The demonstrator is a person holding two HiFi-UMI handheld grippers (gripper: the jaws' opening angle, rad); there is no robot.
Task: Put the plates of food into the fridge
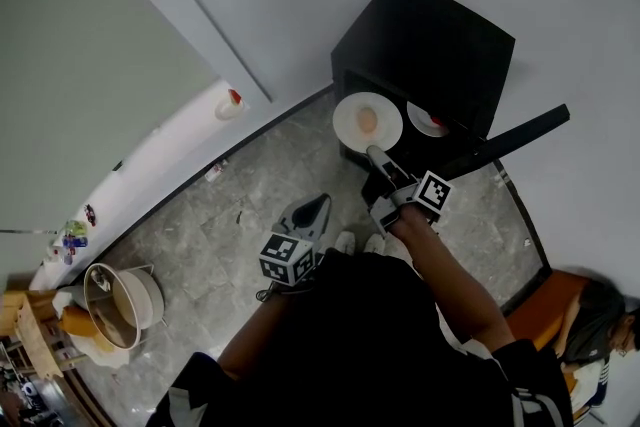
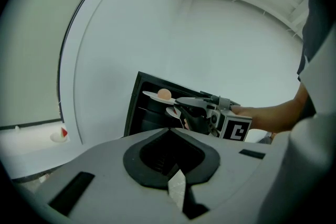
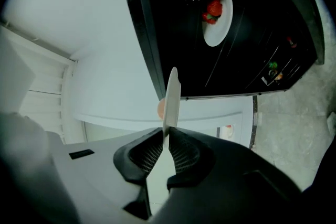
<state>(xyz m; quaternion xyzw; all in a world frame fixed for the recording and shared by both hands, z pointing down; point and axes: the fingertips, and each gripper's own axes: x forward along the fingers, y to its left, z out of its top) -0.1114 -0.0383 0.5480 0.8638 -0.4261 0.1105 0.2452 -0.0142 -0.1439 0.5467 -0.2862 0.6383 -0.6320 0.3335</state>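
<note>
Fingers (image 1: 310, 215) of the left gripper (image 1: 322, 202) are pressed together, empty. The right gripper (image 1: 378, 158) pinches the rim of a round white plate with a pale bun (image 1: 367, 121), just before the small black fridge (image 1: 440, 45). A second white plate with red food (image 3: 218, 8) already sits inside, so I judge the job about half done.

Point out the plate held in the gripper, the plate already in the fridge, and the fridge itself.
Held plate (image 1: 346, 127): head view, bare white part on its left side.
Plate in the fridge (image 3: 215, 35): right gripper view, bare white lower part.
Fridge (image 1: 430, 40): head view, black top.
</note>
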